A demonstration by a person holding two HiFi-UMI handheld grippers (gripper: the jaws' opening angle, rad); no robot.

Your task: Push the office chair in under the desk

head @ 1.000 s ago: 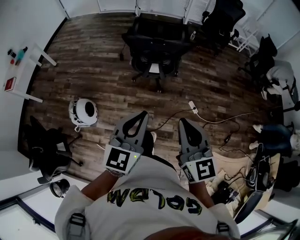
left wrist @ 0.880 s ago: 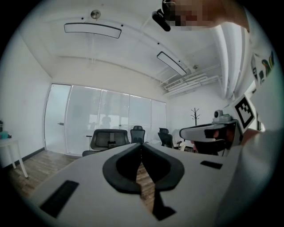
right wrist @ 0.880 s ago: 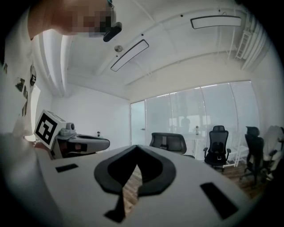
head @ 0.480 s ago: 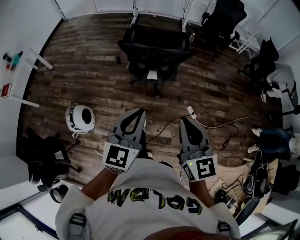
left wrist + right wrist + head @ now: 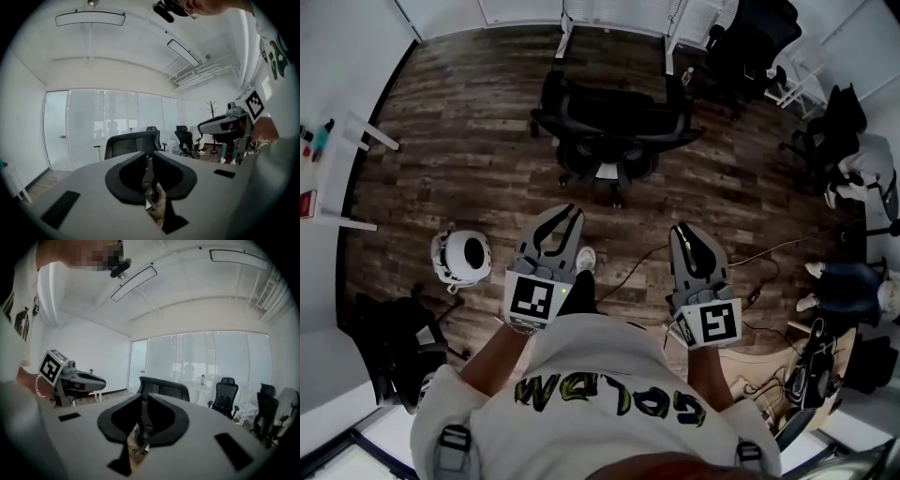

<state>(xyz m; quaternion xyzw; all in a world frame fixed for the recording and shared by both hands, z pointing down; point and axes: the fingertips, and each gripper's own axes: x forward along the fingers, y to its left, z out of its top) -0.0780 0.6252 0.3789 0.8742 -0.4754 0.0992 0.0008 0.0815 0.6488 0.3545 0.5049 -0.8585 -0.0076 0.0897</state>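
A black office chair (image 5: 614, 122) stands on the wood floor ahead of me, its backrest toward me. Beyond it are the white legs of a desk (image 5: 565, 23) by the glass wall. My left gripper (image 5: 565, 211) and right gripper (image 5: 682, 230) are held side by side in front of my chest, well short of the chair. Both point at it. Their jaws are opening to a narrow gap with nothing between them. The left gripper view shows the chair's backrest (image 5: 131, 143) past my left gripper (image 5: 150, 154). The right gripper view shows the backrest (image 5: 164, 387) beyond my right gripper (image 5: 144, 397).
A white round device (image 5: 461, 255) sits on the floor to my left, with another black chair (image 5: 394, 337) nearer the wall. More black chairs (image 5: 750, 47) stand at the back right. Cables (image 5: 750, 253) trail across the floor on the right, near a person's legs (image 5: 848, 281).
The chair now sits lower and nearer in the head view as I have come closer. Both grippers' jaw tips, shut to a point before, have parted slightly.
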